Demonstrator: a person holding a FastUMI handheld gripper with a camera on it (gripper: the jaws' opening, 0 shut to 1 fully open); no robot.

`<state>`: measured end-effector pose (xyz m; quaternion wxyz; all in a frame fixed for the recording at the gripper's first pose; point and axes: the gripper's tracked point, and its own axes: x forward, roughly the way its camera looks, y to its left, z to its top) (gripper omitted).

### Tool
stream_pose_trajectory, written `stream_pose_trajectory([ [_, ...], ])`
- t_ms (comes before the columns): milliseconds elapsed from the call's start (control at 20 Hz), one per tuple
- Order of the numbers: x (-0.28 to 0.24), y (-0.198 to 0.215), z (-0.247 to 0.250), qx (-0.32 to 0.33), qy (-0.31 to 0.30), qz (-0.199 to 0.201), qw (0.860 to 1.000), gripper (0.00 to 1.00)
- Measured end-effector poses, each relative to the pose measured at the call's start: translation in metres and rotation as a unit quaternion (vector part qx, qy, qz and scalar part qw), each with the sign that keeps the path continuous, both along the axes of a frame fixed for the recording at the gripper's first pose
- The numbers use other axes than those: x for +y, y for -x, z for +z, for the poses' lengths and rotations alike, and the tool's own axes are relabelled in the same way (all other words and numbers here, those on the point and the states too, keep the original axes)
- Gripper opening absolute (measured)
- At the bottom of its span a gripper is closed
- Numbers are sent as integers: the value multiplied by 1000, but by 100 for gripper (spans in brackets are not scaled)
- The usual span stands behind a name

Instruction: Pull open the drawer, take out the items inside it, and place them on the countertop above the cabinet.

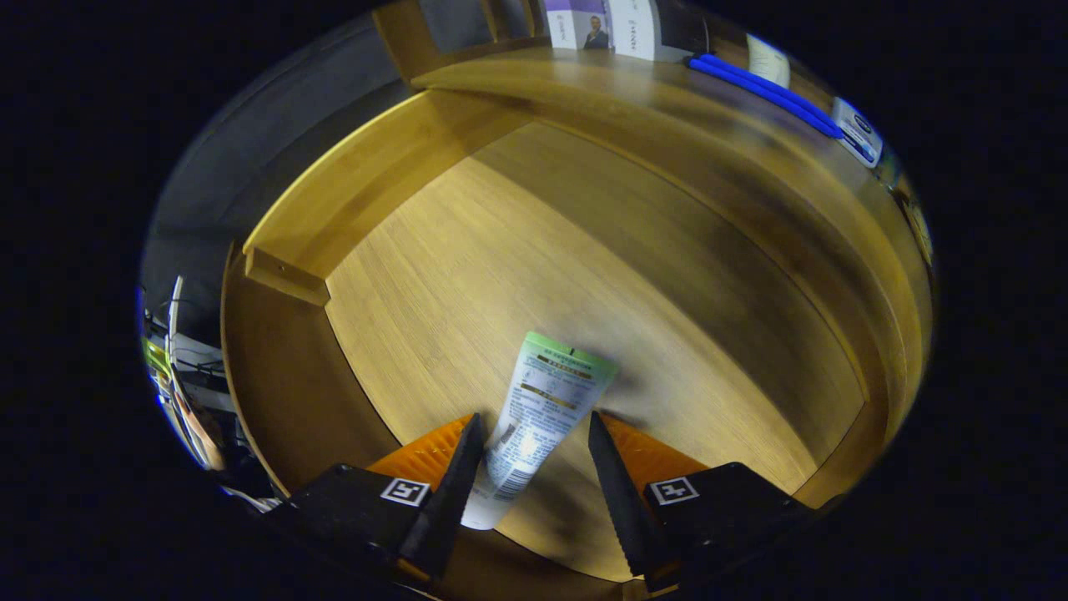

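Note:
The wooden drawer (367,175) is pulled open and I look down into it. On its pale floor lies a white tube with a green end (546,401), pointing away from me. My gripper (534,426) is open and lowered around the tube, which sits slantwise between the fingers. The tube's lower part rests against the left finger (455,484). A narrow gap shows between the tube and the right finger (617,484). The countertop (667,108) runs above the far end of the drawer.
On the countertop lie a long blue object (763,92) and a white tube (859,133) at its right, with a printed box (601,25) at the back. The drawer's front panel (275,392) is to the left of the fingers.

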<state>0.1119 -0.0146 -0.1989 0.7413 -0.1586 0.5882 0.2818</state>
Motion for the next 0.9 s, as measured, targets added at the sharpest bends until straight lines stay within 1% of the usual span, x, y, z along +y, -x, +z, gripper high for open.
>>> stream_pose_trajectory([
  [150, 1, 2, 3, 2, 7, 13, 1000, 82],
  [250, 3, 3, -3, -4, 11, 22, 1000, 54],
  [300, 1, 2, -1, -8, 13, 28, 999, 43],
  [350, 5, -2, -2, -20, 9, 25, 999, 37],
  [400, 0, -7, 6, -35, 17, 30, 999, 32],
  [450, 0, -13, 7, -54, 17, 25, 998, 31],
  [500, -3, -14, 5, -67, 26, 27, 997, 18],
  [650, -3, -21, 15, -92, 23, 21, 995, 19],
  [800, 5, -26, 43, -126, -18, 6, 992, 18],
  [900, 8, -27, 60, -145, -38, 4, 989, 18],
])
